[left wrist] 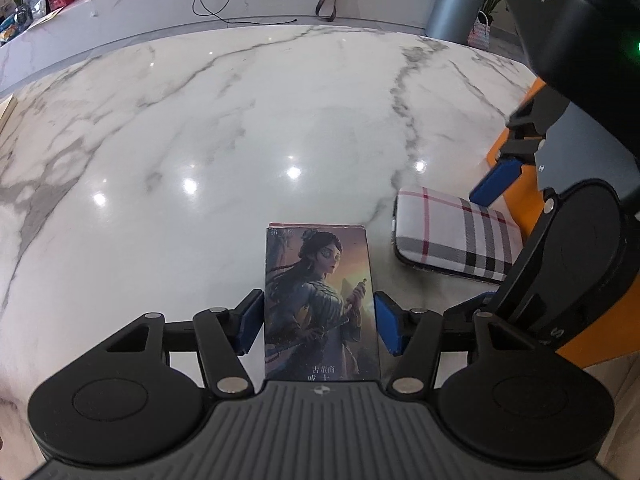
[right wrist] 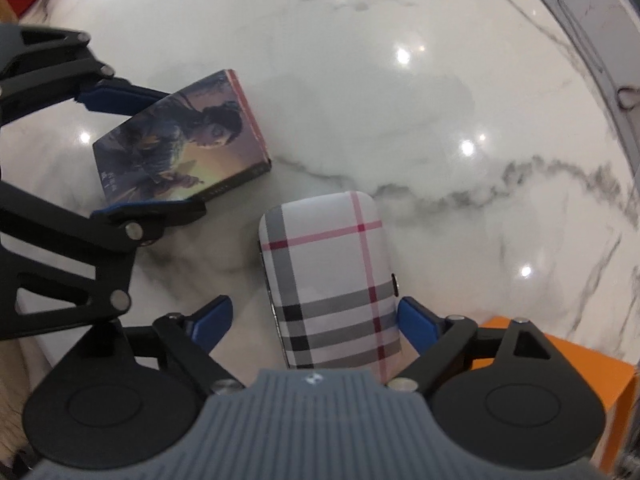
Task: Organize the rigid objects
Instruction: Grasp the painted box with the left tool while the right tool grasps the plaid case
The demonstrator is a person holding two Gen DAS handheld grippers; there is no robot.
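Observation:
A flat box printed with a painted woman point(left wrist: 320, 304) lies on the white marble table point(left wrist: 240, 140). My left gripper point(left wrist: 318, 324) is shut on it, one blue pad against each long side; the right wrist view shows the same grip on the box point(right wrist: 180, 148). To its right lies a plaid hard case point(left wrist: 456, 236) with grey, black and pink stripes. My right gripper point(right wrist: 316, 320) points down over the case point(right wrist: 332, 280) and stands open. Its left pad is well clear of the case, and its right pad sits close beside the case's right edge.
An orange object point(right wrist: 560, 356) sits at the table's near right corner, just right of the plaid case. Beyond the table's far edge stand a grey bin point(left wrist: 456, 4) and a marble counter point(left wrist: 160, 8) with cables and clutter.

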